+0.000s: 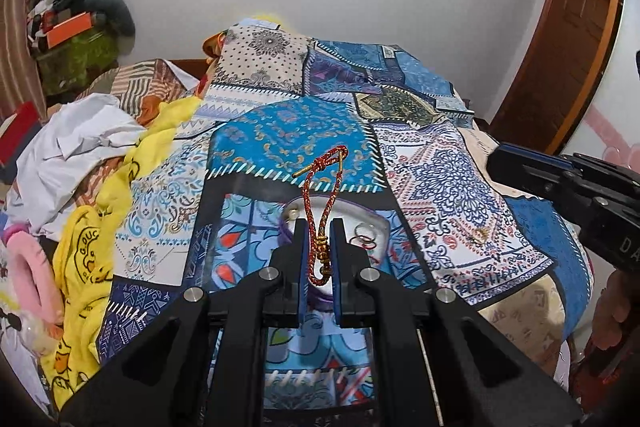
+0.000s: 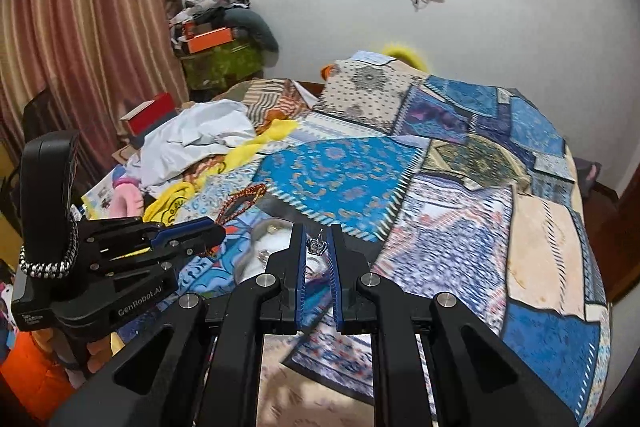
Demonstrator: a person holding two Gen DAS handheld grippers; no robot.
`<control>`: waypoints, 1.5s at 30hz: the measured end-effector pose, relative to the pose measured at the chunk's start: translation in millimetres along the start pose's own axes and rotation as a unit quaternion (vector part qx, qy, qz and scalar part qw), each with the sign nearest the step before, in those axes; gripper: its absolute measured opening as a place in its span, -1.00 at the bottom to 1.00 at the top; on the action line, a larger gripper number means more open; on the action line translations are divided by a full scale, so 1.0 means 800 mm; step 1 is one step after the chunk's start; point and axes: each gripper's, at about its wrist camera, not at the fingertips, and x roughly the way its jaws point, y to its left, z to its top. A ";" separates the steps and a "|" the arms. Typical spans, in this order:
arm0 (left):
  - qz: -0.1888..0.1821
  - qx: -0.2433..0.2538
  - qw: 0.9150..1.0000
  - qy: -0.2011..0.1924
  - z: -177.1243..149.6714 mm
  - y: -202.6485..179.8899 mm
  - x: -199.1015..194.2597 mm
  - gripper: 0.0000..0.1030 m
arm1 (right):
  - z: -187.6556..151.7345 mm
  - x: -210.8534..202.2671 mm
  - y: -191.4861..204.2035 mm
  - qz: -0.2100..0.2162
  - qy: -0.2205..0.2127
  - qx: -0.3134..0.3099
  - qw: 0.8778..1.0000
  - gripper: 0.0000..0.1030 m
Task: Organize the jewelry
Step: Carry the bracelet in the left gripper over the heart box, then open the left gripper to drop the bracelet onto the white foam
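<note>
My left gripper (image 1: pixel 319 223) is shut on a red braided cord bracelet (image 1: pixel 320 187) with gold beads and a gold toggle, whose loop sticks up past the fingertips. Under it sits a white dish (image 1: pixel 356 214) with a purple rim that holds a few rings (image 1: pixel 365 239). A small gold piece (image 1: pixel 479 235) lies on the quilt to the right of the dish. My right gripper (image 2: pixel 316 227) is shut on a small silver ring (image 2: pixel 317 246) above the quilt, right of the blurred dish (image 2: pixel 276 241). Each gripper also shows in the other's view: left gripper (image 2: pixel 219 234), right gripper (image 1: pixel 495 163).
A blue patchwork quilt (image 1: pixel 280 135) covers the bed. Piled along its left side are a yellow garment (image 1: pixel 86 259), white cloth (image 1: pixel 80 135) and a pink item (image 1: pixel 28 267). A striped curtain (image 2: pixel 92 39) hangs at the left, and a wooden door (image 1: pixel 560 59) stands at the right.
</note>
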 end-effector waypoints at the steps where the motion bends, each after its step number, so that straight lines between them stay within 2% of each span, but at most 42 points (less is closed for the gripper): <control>1: -0.001 -0.002 1.000 0.002 -0.001 0.003 0.002 -0.84 | 0.001 0.003 0.002 0.002 0.001 -0.002 1.000 -0.81; 15: -0.040 0.005 0.998 0.042 -0.008 -0.006 0.053 -0.84 | 0.007 0.062 0.014 0.017 0.038 -0.008 0.999 -0.81; 24: -0.046 0.000 0.997 0.060 -0.006 -0.004 0.075 -0.82 | 0.006 0.087 0.011 0.022 0.058 -0.009 0.998 -0.81; 27: -0.040 0.002 0.998 0.057 -0.007 0.000 0.073 -0.74 | 0.005 0.094 0.012 0.025 0.063 -0.007 0.998 -0.81; 31: -0.040 0.000 0.998 0.053 -0.008 0.005 0.069 -0.40 | 0.003 0.100 0.014 0.029 0.070 -0.004 0.997 -0.82; 39: 0.000 0.014 0.999 0.039 -0.012 0.012 0.053 -0.26 | 0.000 0.110 0.019 0.035 0.085 -0.003 0.996 -0.82; 45: 0.012 -0.003 0.999 0.041 -0.014 0.028 0.047 -0.21 | -0.002 0.121 0.017 0.041 0.105 0.006 0.994 -0.81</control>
